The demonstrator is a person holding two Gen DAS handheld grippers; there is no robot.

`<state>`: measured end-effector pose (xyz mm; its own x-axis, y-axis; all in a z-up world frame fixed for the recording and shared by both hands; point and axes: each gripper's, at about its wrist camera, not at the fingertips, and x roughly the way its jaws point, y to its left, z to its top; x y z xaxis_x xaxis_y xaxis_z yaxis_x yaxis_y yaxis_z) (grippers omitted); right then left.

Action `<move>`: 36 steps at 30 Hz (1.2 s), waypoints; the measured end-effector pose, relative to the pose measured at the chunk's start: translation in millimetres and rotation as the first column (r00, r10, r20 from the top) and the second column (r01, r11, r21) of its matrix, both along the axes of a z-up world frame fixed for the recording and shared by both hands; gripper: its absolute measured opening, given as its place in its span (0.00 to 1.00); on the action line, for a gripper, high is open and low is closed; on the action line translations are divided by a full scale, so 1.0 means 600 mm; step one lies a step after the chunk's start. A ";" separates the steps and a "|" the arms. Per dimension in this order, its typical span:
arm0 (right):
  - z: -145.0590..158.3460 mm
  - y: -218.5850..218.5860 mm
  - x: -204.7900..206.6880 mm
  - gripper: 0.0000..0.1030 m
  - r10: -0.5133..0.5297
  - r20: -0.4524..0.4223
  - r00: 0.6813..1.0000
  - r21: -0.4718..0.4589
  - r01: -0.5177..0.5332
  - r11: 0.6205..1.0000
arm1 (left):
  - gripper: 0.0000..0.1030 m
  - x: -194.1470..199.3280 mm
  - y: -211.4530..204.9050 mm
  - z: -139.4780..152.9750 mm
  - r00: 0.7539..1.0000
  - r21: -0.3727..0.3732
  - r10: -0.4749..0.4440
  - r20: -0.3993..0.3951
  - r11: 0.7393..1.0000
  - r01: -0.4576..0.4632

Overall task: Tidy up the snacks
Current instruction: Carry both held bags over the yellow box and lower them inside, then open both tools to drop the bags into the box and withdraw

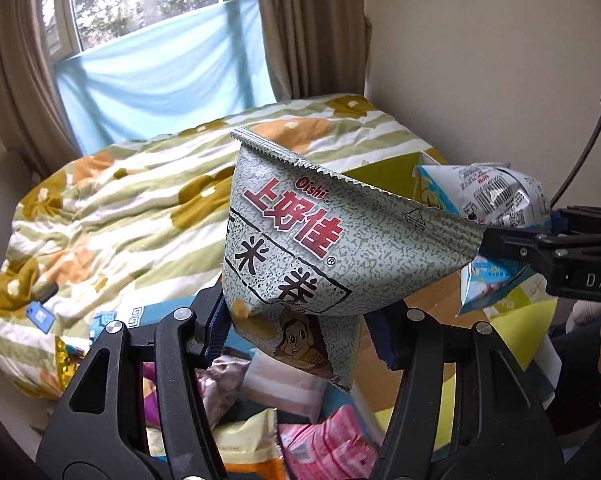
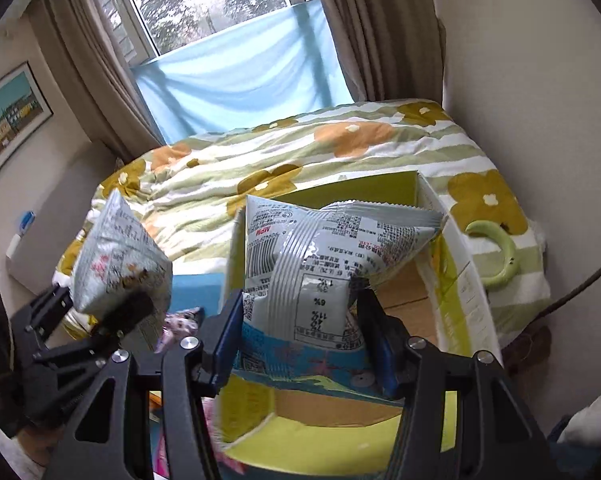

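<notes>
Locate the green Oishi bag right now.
The green Oishi bag is held up in the left tongs, above the snack pile, left of the cardboard box.

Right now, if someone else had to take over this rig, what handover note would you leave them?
Left gripper: jaws shut on the green Oishi bag, held in the air above the loose snack pile.
Right gripper: jaws shut on the blue-and-white bag, held over the open cardboard box that rests on the bed.
Done: both bags are lifted; the visible part of the box floor holds no snacks yet.
Left: likely lower the blue-and-white bag into the box, then the Oishi bag, then go back for the packets in the pile below.
</notes>
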<state>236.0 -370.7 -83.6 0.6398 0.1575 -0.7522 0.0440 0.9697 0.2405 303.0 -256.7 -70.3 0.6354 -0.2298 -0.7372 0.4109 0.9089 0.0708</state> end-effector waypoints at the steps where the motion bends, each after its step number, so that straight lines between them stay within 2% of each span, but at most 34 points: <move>1: -0.007 -0.016 0.009 0.51 0.019 -0.015 1.000 0.004 -0.019 1.000 | 0.53 0.013 -0.018 -0.004 1.000 0.005 0.008 -0.012 1.000 -0.008; 4: -0.028 -0.060 0.040 0.51 0.041 -0.071 0.997 0.024 -0.039 0.999 | 0.53 0.056 -0.062 -0.026 0.998 0.018 0.022 -0.062 1.000 -0.021; 7: -0.043 -0.086 0.059 0.51 0.040 -0.075 0.996 -0.037 -0.043 0.998 | 0.53 0.095 -0.095 -0.061 0.991 0.067 0.048 -0.123 0.997 -0.040; 9: -0.049 -0.100 0.065 0.51 0.042 -0.071 0.997 -0.039 -0.045 0.998 | 0.53 0.116 -0.112 -0.082 0.986 0.081 0.055 -0.155 0.996 -0.043; 12: -0.060 -0.114 0.072 0.51 0.046 -0.068 0.997 -0.029 -0.048 0.998 | 0.53 0.131 -0.126 -0.107 0.983 0.105 0.057 -0.174 0.994 -0.039; 16: -0.073 -0.130 0.077 0.51 0.031 -0.089 0.996 -0.016 -0.032 0.999 | 0.54 0.142 -0.128 -0.115 0.980 0.098 0.058 -0.190 0.994 -0.039; 17: -0.074 -0.131 0.078 0.51 0.025 -0.097 0.995 -0.013 -0.026 1.000 | 0.57 0.145 -0.130 -0.116 0.979 0.095 0.057 -0.194 0.995 -0.039; 19: -0.077 -0.135 0.077 0.51 0.023 -0.108 0.994 -0.004 -0.024 1.000 | 0.81 0.147 -0.124 -0.116 0.979 0.100 0.064 -0.193 0.994 -0.046; 20: -0.078 -0.137 0.077 0.51 0.023 -0.111 0.994 -0.002 -0.023 1.000 | 0.97 0.143 -0.121 -0.112 0.981 0.101 0.071 -0.180 0.993 -0.054; 21: -0.078 -0.138 0.077 0.51 0.023 -0.114 0.993 -0.001 -0.023 1.000 | 0.99 0.136 -0.116 -0.106 0.984 0.090 0.074 -0.161 0.994 -0.060; 28: -0.080 -0.140 0.072 0.51 0.010 -0.117 0.993 0.013 -0.009 1.000 | 0.99 0.088 -0.042 -0.088 0.972 0.005 0.127 -0.196 0.992 -0.128; 36: -0.079 -0.134 0.088 0.51 0.048 -0.109 0.993 -0.023 -0.050 0.998 | 0.99 0.050 -0.002 -0.077 0.966 0.009 0.182 -0.183 0.983 -0.184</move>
